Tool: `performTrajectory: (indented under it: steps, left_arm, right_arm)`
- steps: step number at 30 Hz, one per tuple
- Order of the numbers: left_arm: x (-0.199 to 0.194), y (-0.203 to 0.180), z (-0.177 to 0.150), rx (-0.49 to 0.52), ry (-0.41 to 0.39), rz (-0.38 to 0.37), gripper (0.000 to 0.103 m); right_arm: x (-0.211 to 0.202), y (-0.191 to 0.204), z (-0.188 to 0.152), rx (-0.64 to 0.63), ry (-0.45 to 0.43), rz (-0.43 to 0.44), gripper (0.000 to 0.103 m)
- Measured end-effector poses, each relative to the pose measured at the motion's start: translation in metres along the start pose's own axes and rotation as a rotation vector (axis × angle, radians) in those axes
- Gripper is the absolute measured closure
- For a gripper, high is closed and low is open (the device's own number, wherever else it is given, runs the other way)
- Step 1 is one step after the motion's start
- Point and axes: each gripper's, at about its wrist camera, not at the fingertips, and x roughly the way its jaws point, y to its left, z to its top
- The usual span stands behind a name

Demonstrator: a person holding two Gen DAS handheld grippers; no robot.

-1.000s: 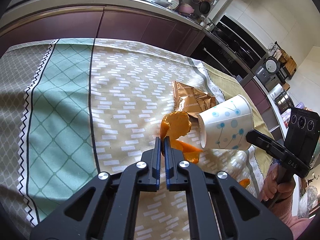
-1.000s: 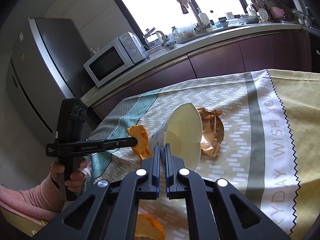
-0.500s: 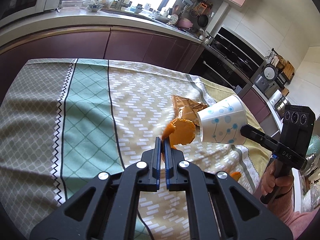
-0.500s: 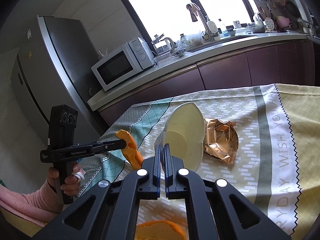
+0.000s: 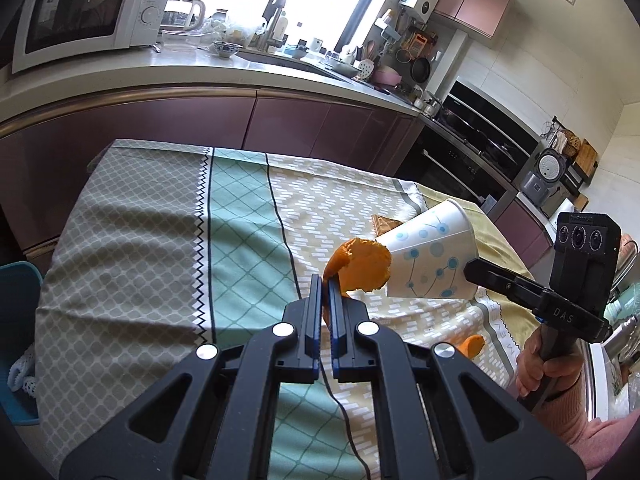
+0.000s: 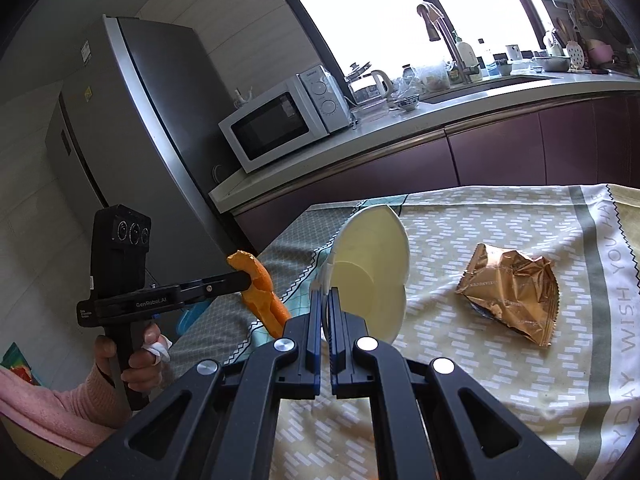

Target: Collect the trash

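Two claws loaded, both clear of the bench now. Left claw [image 5: 325, 285] clamped on orange peel [image 5: 362, 266]; a second ago the peel hung just over the cloth, now it rides higher with more of the near bench edge in view. Right claw [image 6: 325, 296] pinched on the paper cup [image 6: 370, 272] rim, cup tipped on its side in the air, mouth toward the camera, also lifted and pulled back. Outward: gold snack wrapper [image 6: 510, 292] lies flat on the tablecloth [image 6: 460, 380] at 2 o'clock from the right claw, well apart. One more peel scrap [image 5: 472, 346] sits near the bench edge, 4 o'clock from the left claw. Reads as carry-off started; wrapper and scrap not yet picked up. Blue bin-like thing [image 5: 18, 320] at 9 o'clock, likely drop point, can't confirm.
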Motion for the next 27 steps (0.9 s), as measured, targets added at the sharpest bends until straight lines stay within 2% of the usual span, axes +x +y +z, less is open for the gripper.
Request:
performTrajectory:
  steps: [18,27]
  left_arm:
    - [-0.103,0.068,-0.021,-0.096,-0.102,0.124,0.099]
    - [-0.140,0.095,-0.023,-0.152,-0.157,0.178,0.099]
  right_arm:
    - [0.067,0.070,0.004,-0.049,0.083,0.162,0.101]
    - [0.101,0.105,0.004,-0.075,0.124,0.232,0.101]
